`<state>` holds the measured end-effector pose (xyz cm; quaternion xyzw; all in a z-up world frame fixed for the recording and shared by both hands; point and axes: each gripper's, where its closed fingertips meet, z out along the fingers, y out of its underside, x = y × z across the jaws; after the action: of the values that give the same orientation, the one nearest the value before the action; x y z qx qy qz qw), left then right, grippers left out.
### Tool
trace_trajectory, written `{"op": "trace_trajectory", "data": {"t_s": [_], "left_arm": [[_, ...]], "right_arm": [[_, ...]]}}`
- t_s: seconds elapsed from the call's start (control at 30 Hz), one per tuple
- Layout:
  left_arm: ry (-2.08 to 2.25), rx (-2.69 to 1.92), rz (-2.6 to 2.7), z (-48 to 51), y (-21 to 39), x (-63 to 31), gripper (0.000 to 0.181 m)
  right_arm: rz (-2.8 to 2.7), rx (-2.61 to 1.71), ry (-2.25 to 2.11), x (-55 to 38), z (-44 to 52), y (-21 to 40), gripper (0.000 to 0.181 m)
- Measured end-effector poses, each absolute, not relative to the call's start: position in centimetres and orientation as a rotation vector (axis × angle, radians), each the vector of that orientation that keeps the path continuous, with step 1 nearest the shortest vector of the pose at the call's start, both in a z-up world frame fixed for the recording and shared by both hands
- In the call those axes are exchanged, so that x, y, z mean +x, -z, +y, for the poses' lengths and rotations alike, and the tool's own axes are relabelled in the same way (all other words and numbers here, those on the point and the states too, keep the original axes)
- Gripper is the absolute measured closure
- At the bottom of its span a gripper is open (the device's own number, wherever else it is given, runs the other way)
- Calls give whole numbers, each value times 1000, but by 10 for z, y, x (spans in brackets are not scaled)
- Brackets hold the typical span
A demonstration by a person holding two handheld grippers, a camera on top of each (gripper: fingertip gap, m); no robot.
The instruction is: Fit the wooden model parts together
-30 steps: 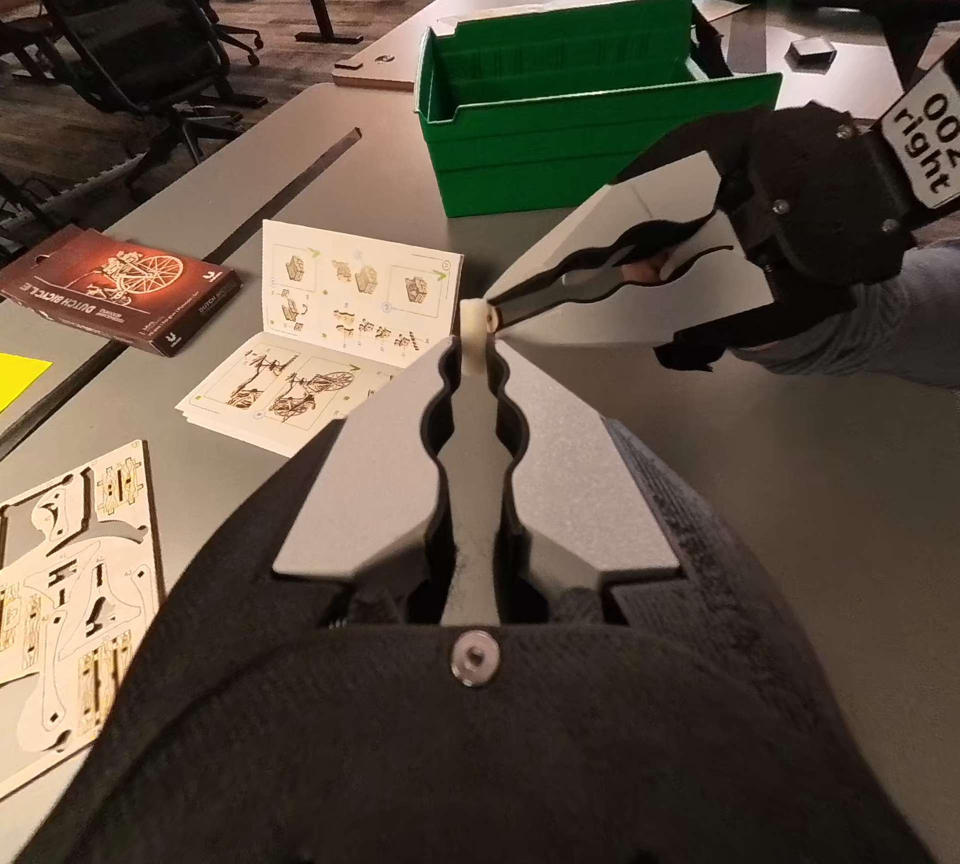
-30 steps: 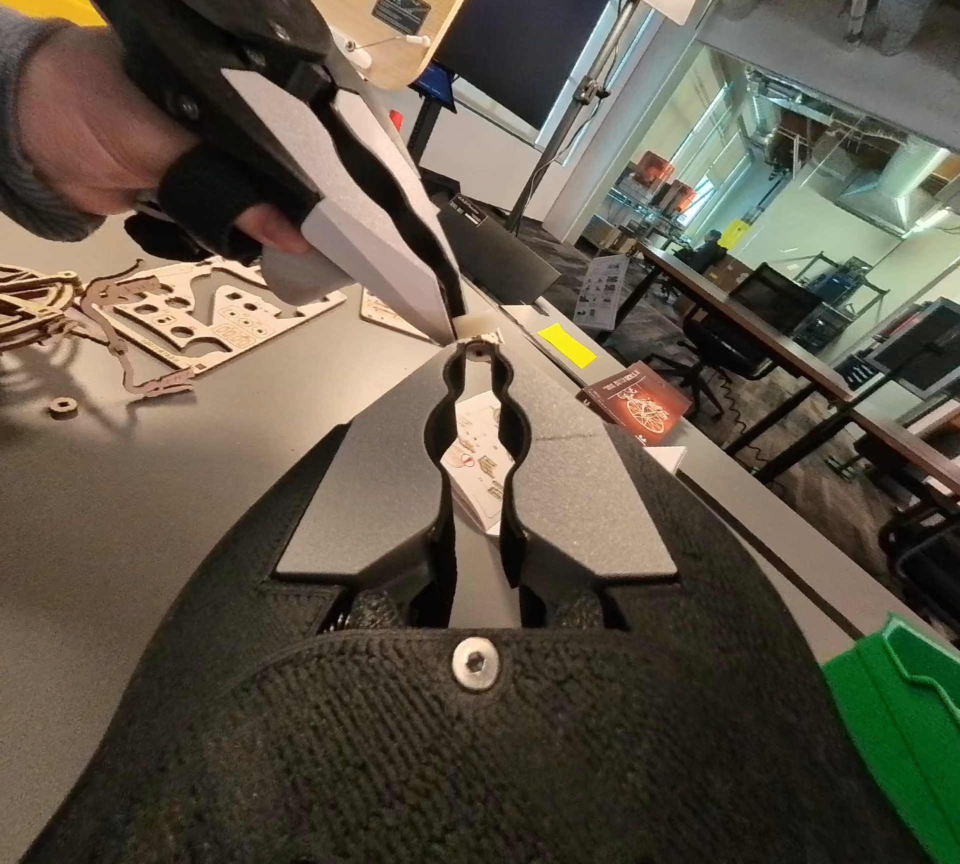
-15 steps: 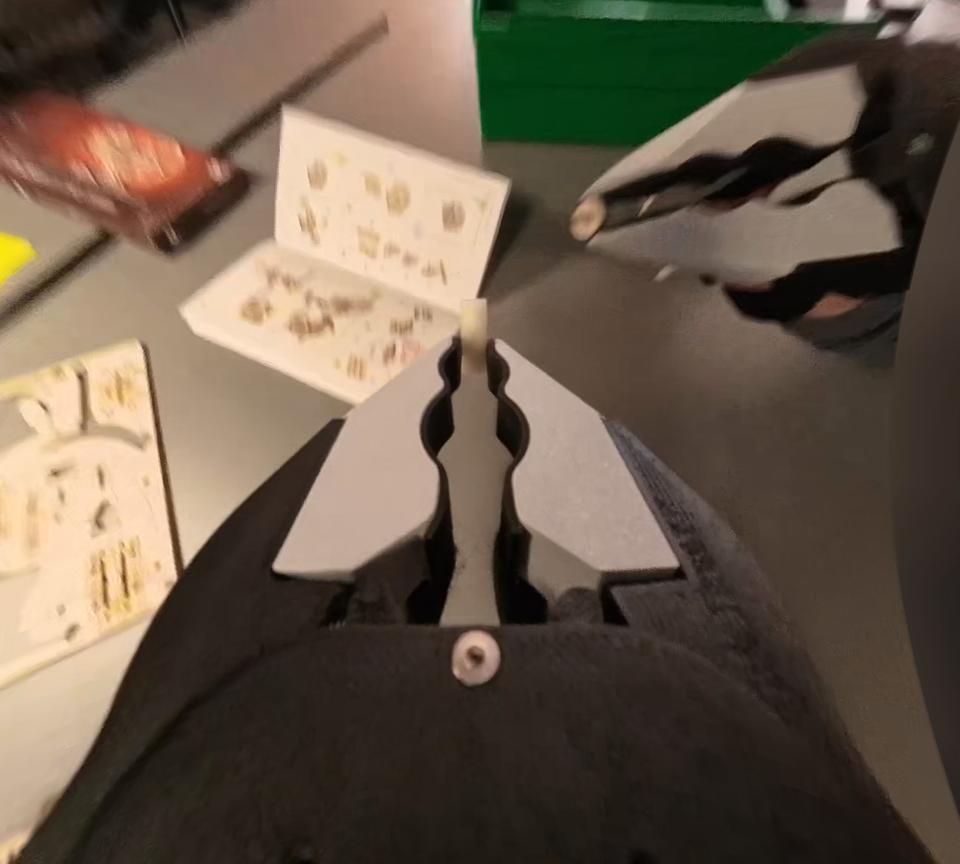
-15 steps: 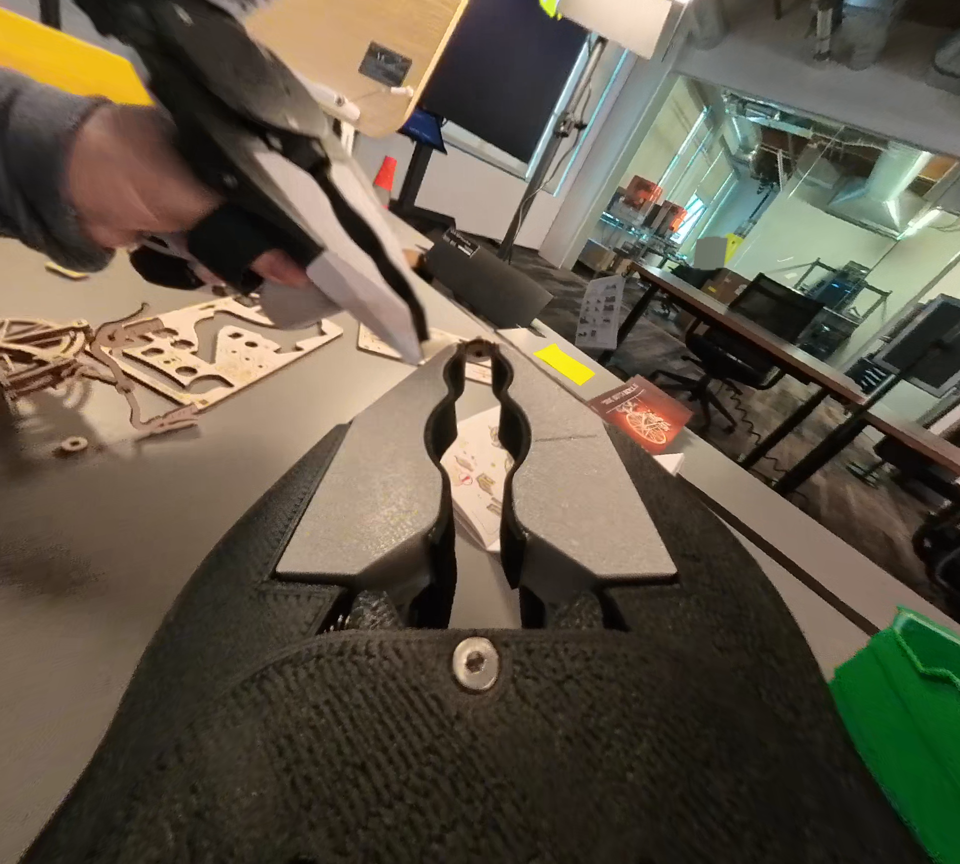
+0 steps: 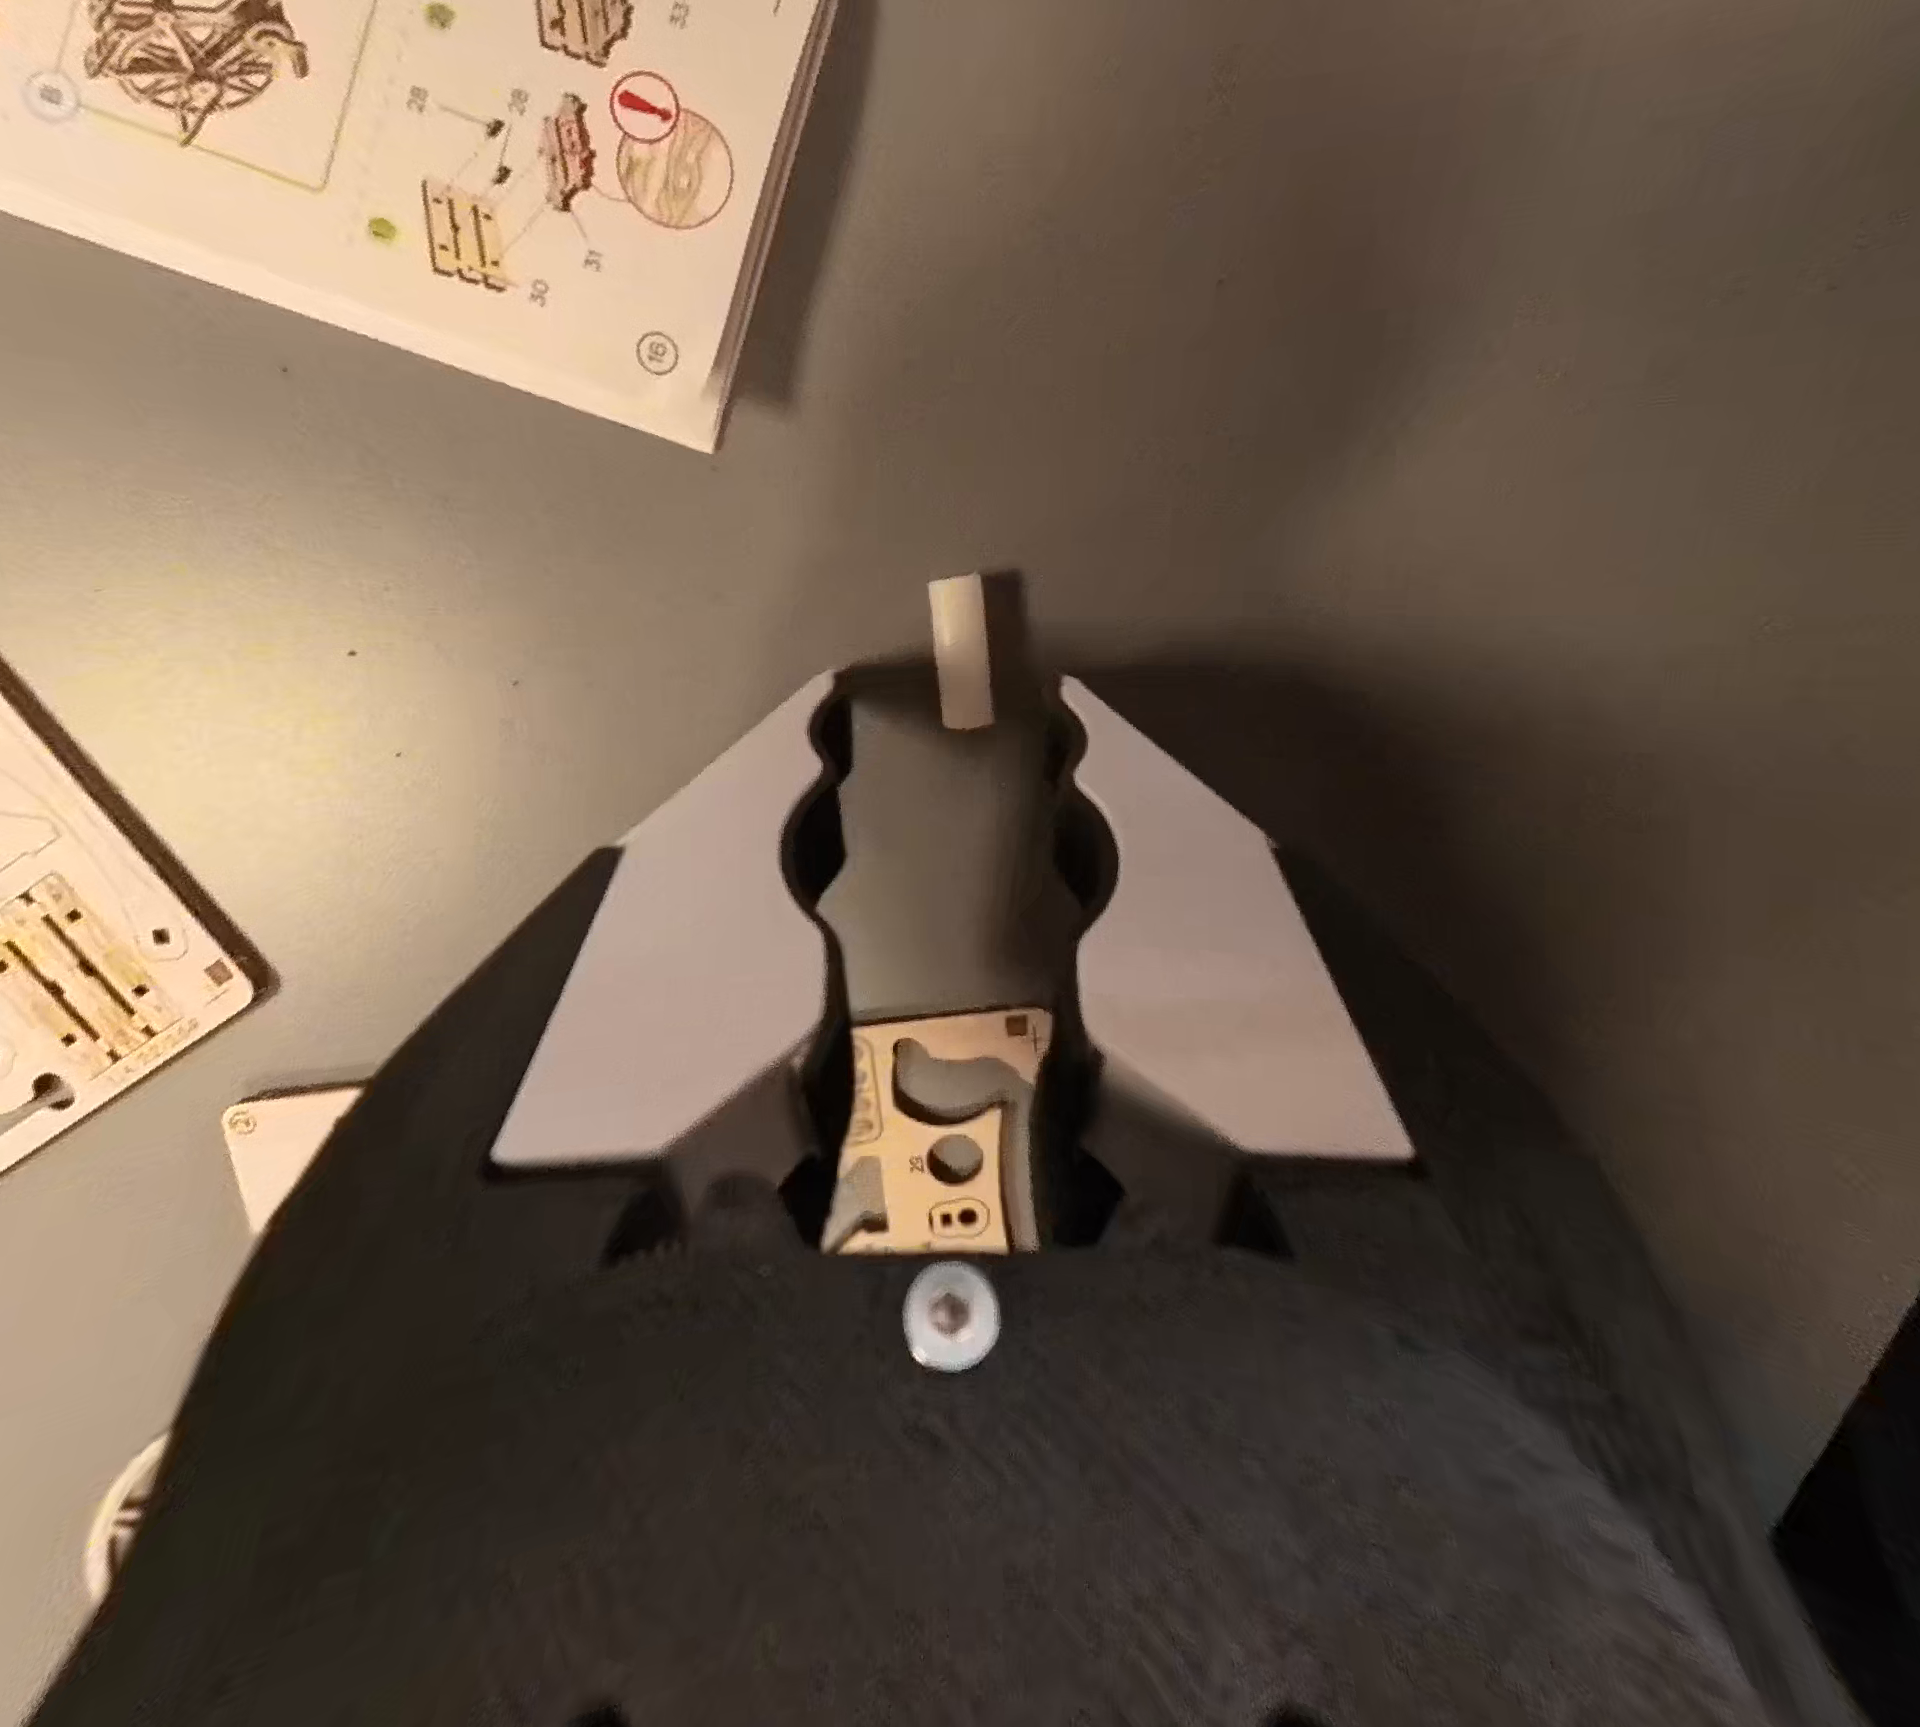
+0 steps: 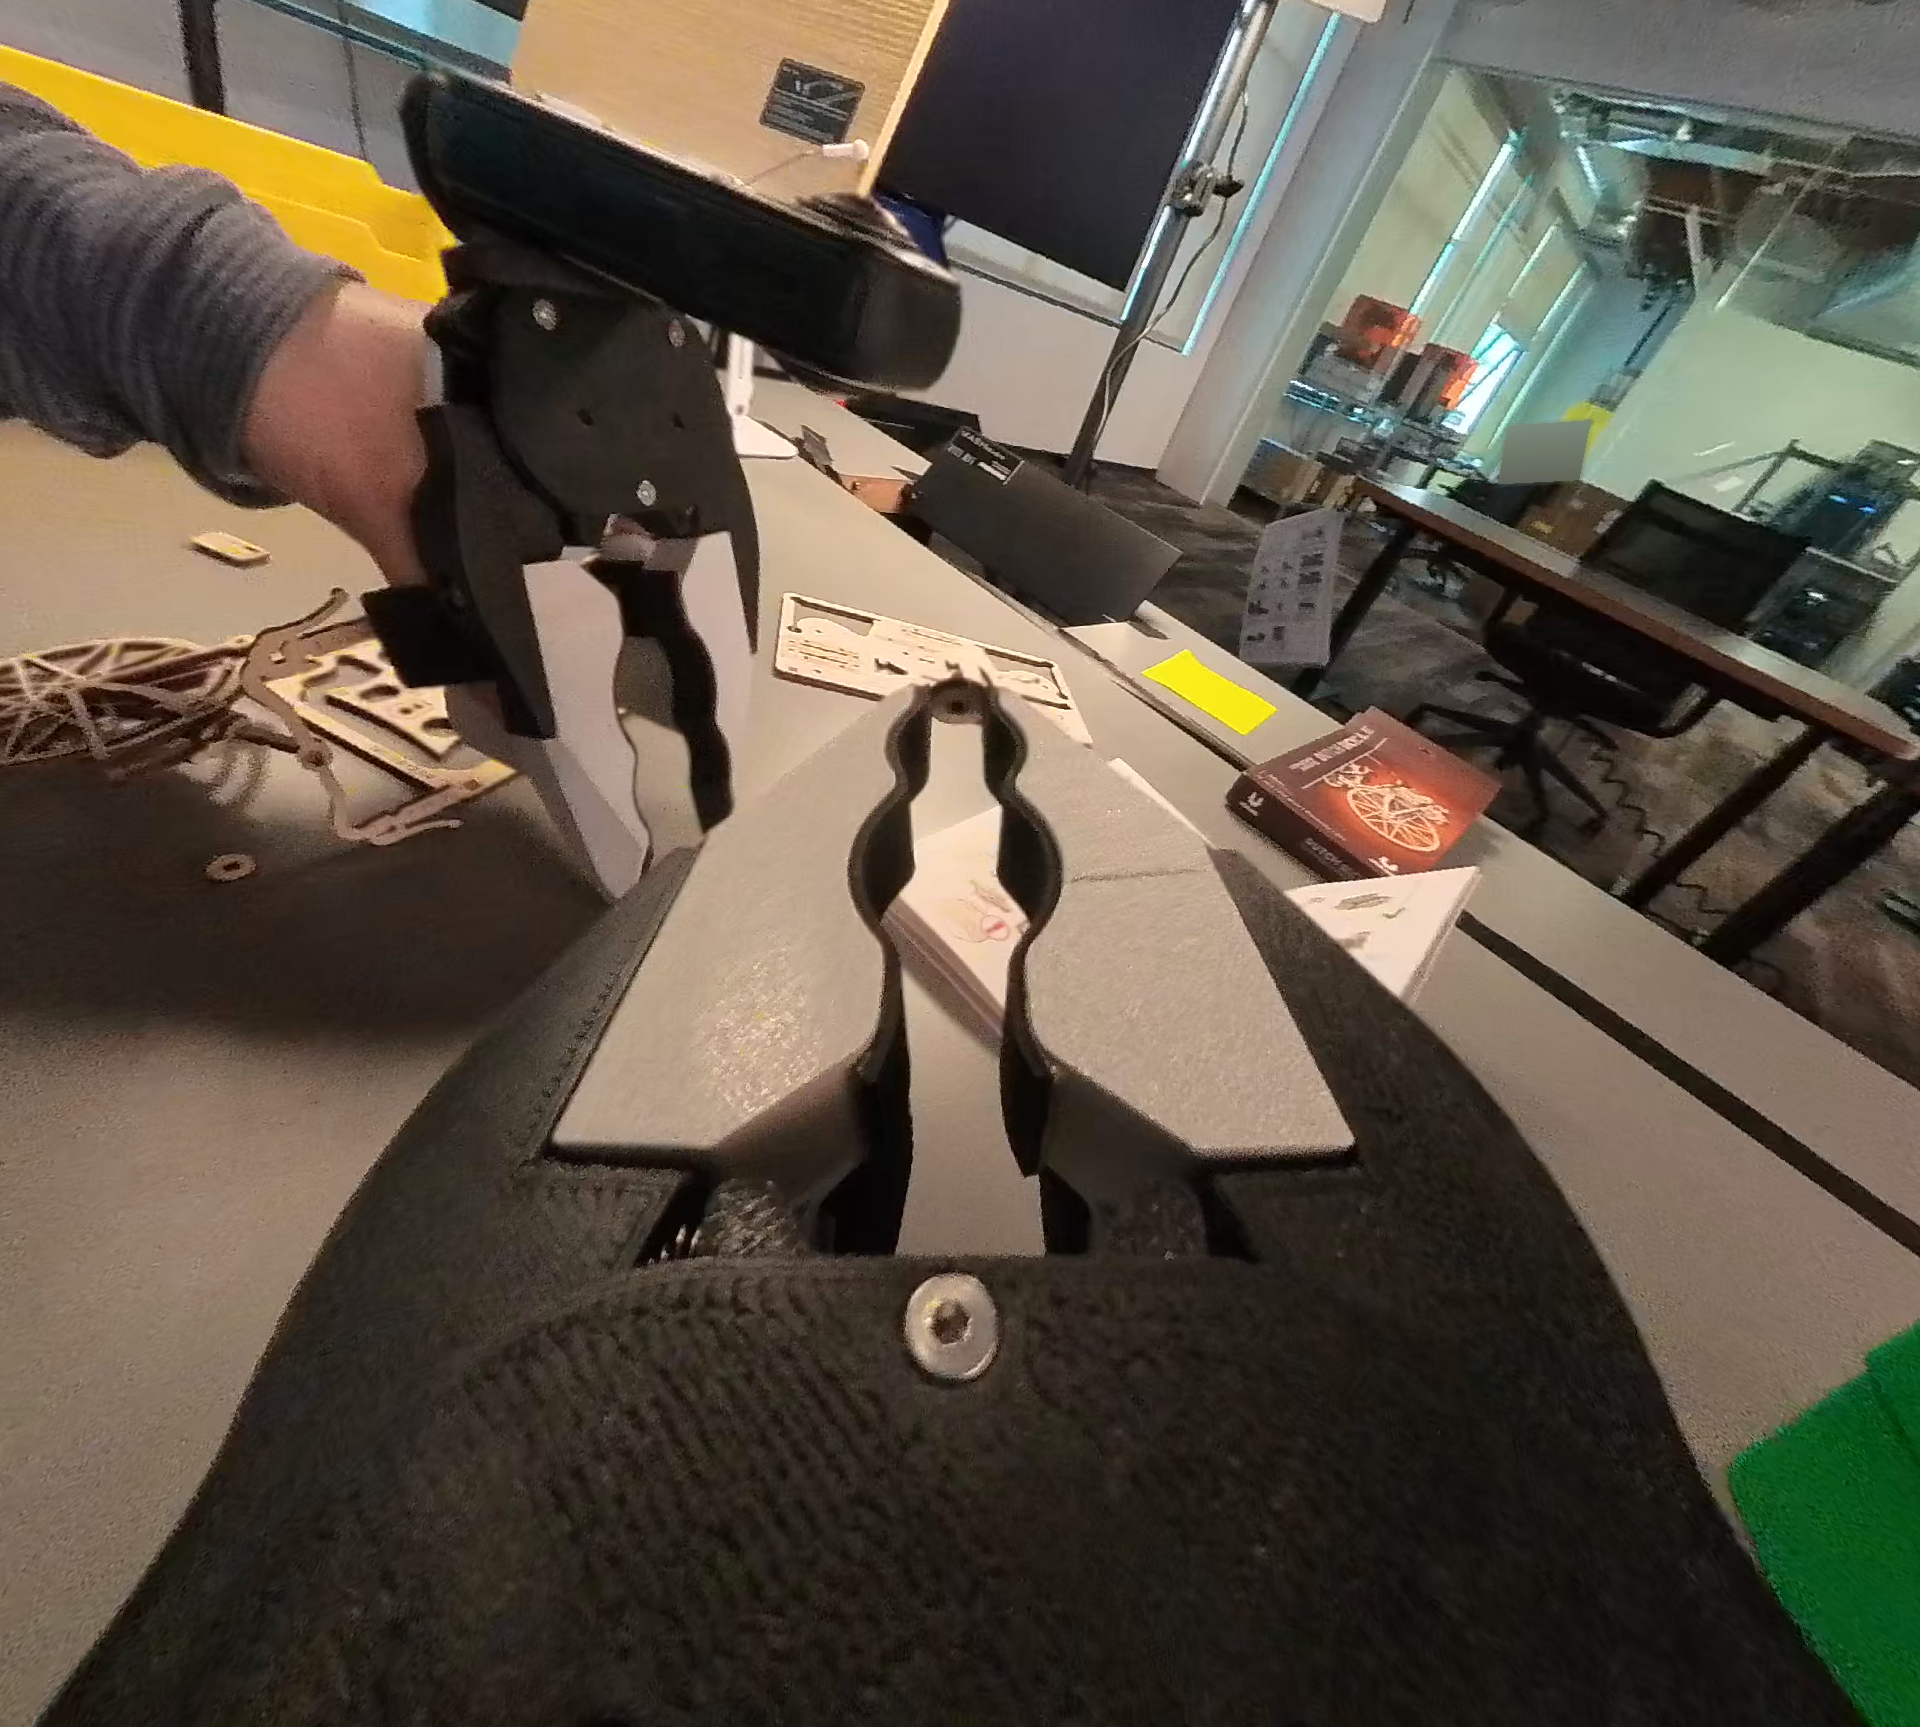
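Left tongs [image 5: 956, 690] parted over pale piece [image 5: 961, 651]; right tongs [image 6: 954, 698] seemingly pinching a small part [image 6: 953, 698].

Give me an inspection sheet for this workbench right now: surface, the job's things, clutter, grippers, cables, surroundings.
Surface: grey table, with a dark seam along its right side.
Job's things: small white piece between the left gripper's fingertips, touching neither; small wooden ring at the right gripper's tip; punched wooden sheet; wooden offcuts; instruction booklet lying open.
Clutter: brown box, yellow note, green bin.
Grippers: left gripper open, pointing down at the table; right gripper shut on the ring.
Cables: nothing seen on the table.
Surroundings: black chair, light stand, other tables behind.
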<state>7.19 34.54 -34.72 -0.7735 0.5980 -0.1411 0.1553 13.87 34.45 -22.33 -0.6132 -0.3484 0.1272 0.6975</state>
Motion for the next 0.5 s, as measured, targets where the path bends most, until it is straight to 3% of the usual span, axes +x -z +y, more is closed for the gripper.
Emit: {"op": "trace_trajectory", "data": {"t_s": [0.13,0.37,0.5], "left_arm": [[447,-2175,1616,349,328,65,136],[699,-1802,1350,304,243,12,140],[694,-1574,1372,269,247,0,139]], "right_arm": [[-835,-1368,-338,129,340,232,175],[-1008,-1320,-541,92,313,243,175],[-1207,-1203,-629,55,290,259,175]]}}
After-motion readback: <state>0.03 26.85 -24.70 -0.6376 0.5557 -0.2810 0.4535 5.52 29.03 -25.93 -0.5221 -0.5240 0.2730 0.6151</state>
